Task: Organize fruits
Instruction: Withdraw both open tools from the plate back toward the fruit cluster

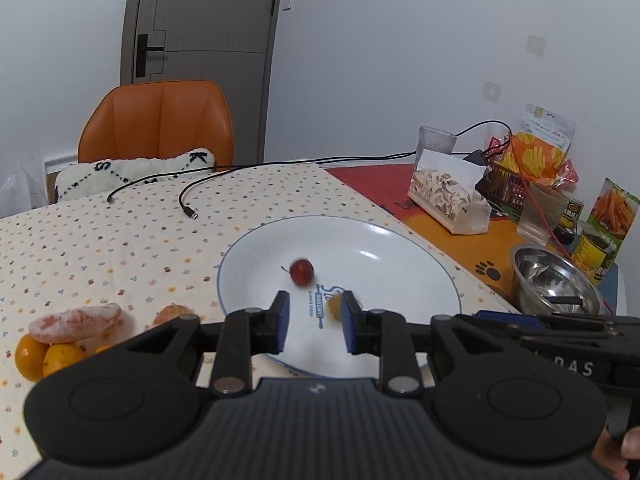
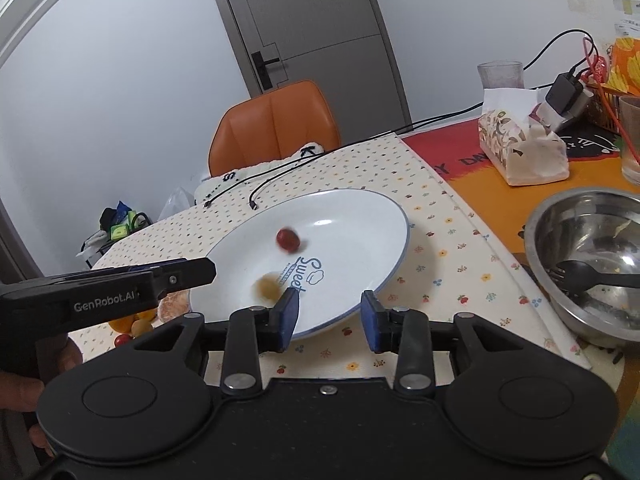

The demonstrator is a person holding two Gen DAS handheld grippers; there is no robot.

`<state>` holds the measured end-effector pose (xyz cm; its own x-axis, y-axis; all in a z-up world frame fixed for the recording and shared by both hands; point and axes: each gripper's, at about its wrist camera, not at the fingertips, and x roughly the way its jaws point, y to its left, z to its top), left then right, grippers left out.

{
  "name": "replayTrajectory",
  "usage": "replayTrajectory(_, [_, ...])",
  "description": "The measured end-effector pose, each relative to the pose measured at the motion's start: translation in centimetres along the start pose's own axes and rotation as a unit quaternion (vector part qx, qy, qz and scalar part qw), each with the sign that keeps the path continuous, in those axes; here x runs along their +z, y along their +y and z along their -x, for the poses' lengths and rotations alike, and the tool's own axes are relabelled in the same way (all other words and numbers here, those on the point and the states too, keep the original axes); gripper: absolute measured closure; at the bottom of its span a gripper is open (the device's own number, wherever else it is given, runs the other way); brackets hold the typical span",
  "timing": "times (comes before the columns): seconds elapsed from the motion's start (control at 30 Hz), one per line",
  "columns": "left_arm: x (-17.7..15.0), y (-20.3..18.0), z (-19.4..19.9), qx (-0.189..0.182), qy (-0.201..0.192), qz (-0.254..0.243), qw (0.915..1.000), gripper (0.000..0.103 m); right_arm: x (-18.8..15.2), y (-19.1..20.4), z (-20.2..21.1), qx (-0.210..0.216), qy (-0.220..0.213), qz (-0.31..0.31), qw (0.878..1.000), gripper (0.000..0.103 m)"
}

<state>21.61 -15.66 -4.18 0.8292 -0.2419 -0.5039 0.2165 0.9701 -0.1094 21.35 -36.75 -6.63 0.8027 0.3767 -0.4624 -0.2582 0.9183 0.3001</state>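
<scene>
The white plate [image 1: 400,264] served as the reference landmark on the floral tablecloth [image 1: 120,240]. Two small fruits lay inside it, both motion-blurred: a red cherry tomato [image 1: 301,271] near the plate centre and a yellow fruit [image 1: 334,306] nearer the front rim, beside the printed logo. The left gripper [image 1: 315,322] hovered over the front rim with its jaws parted and nothing clamped; the yellow fruit sat just beyond its right pad. The right gripper [image 2: 330,314] stood at the front-right rim, jaws moderately apart and empty, the rim lying between them. The remaining fruit, peeled mandarins [image 1: 76,322] and whole oranges [image 1: 44,356], lay off the plate's left side, so the left gripper was judged the nearer tool for the next pick. No long axis mattered for the round pieces.
</scene>
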Motion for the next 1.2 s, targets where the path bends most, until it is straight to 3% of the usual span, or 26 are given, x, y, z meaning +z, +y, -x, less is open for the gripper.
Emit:
replayTrajectory(0.13, [-0.2,0.3,0.5,0.003,0.002,0.001,1.0,0.074,-0.2,0.0,0.1,0.001,0.003,-0.002,1.0,0.067])
replayTrajectory(0.3, [-0.4,1.3,1.5,0.015,0.007,0.014,0.9998,0.06,-0.2,0.4,0.2,0.006,0.0,-0.002,1.0,0.059])
replayTrajectory(0.37, [-0.4,1.8,2.0,0.019,0.004,0.02,0.9996,0.048,-0.3,0.8,0.3,0.007,-0.005,0.001,1.0,0.048])
replayTrajectory(0.5, [-0.3,2.9,3.3,0.032,-0.004,0.028,0.9991,0.037,-0.2,1.5,0.4,0.008,-0.01,0.007,1.0,0.038])
replayTrajectory(0.57, [-0.3,3.5,3.9,0.041,-0.008,0.034,0.9985,0.027,-0.1,1.9,0.4,0.012,-0.012,0.007,1.0,0.027])
replayTrajectory(0.67, [-0.4,4.3,4.7,0.056,-0.013,0.038,0.9977,0.022,0.0,2.4,0.7,0.017,-0.025,0.01,1.0,0.011])
replayTrajectory(0.73, [-0.4,4.7,5.1,0.065,-0.01,0.035,0.9972,0.02,0.0,2.7,0.8,0.018,-0.031,0.008,0.999,0.006])
replayTrajectory(0.87, [-0.5,5.7,6.1,0.073,-0.014,0.034,0.9967,0.015,0.1,3.3,0.7,0.019,-0.032,0.008,0.999,0.0])
replayTrajectory(1.2, [-1.4,8.5,8.1,0.083,-0.011,0.056,0.9949,0.012,-0.1,5.6,0.2,0.036,-0.023,0.024,0.999,0.0])
